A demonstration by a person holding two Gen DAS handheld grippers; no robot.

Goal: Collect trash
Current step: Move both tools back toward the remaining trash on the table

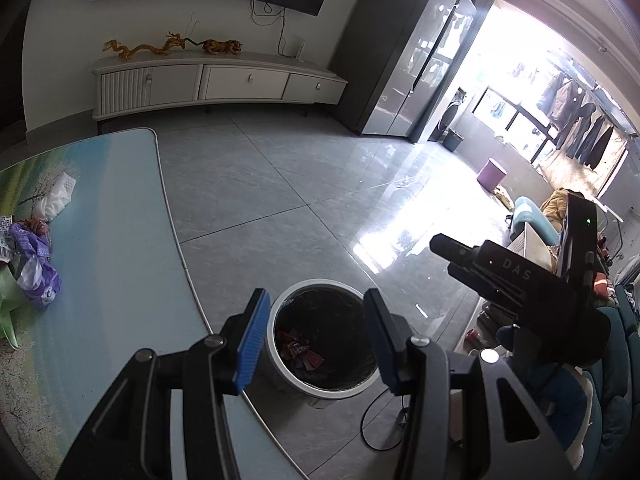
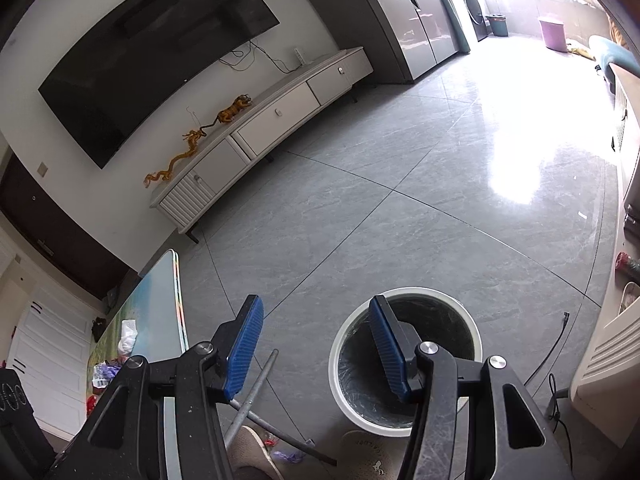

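- Two grippers, left gripper (image 1: 312,340) and right gripper (image 2: 316,346), hang part-open and empty above the round white black-lined bin (image 1: 322,342), likely between drops.
- Crumpled purple plastic wrappers (image 1: 34,264) wait on the blue-green worktop (image 1: 112,216), left of the bin.

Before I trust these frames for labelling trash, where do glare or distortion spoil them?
Left wrist view: the balcony window is blown out, with glare on the floor; the table edge bows. Right wrist view: glare whitens the floor at upper right; the television curves.
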